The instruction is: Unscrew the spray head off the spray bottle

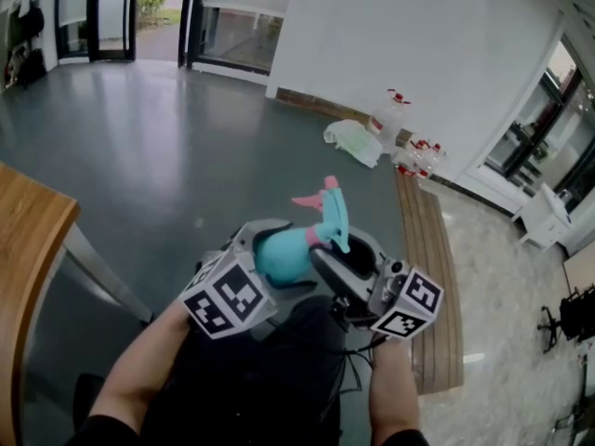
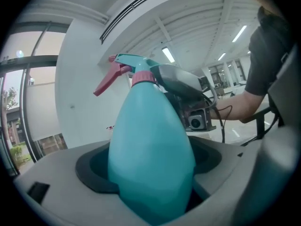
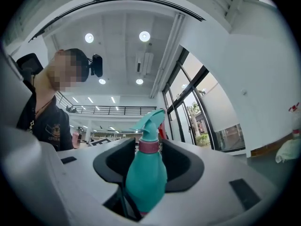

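Over the grey floor [image 1: 139,137] our left tongs [image 2: 151,185] squeezed the spray bottle [image 2: 150,140] low down, neck up, and our right tongs [image 3: 148,161] stood apart around the pink collar [image 3: 149,146] under its spray head [image 3: 149,121].

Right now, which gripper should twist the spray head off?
Right. The right gripper has its jaws either side of the pink collar under the spray head, not yet pinching. The left gripper is clamped on the spray bottle body and should hold.
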Action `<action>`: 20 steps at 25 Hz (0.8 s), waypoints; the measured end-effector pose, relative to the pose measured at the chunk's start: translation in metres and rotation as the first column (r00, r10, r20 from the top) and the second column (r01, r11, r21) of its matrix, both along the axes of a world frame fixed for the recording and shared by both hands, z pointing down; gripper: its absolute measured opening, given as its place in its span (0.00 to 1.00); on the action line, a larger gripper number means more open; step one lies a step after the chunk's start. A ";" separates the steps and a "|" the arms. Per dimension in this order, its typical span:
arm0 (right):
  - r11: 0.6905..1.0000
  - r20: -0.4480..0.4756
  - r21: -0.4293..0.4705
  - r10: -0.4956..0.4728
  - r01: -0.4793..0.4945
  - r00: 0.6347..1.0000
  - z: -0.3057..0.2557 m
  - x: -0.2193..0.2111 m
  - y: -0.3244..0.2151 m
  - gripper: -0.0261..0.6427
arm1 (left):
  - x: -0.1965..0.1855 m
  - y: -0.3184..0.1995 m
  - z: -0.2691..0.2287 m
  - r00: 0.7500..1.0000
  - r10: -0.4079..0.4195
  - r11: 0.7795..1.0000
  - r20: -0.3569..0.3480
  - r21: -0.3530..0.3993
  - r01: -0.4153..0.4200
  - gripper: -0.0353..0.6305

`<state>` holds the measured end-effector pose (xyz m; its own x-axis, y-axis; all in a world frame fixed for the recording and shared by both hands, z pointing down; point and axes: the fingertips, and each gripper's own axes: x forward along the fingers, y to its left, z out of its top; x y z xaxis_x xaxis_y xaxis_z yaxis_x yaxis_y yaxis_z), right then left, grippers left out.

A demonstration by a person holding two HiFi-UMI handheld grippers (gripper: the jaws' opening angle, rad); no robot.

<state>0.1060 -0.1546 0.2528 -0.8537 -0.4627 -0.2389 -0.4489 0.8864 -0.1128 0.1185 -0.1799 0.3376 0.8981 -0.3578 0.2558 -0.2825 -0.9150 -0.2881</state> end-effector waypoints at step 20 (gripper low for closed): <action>0.907 0.046 -0.262 0.352 -0.328 0.935 0.003 -0.003 -0.036 0.25 | -0.017 -0.046 0.009 0.942 -0.330 0.941 0.067 0.098 0.323 0.71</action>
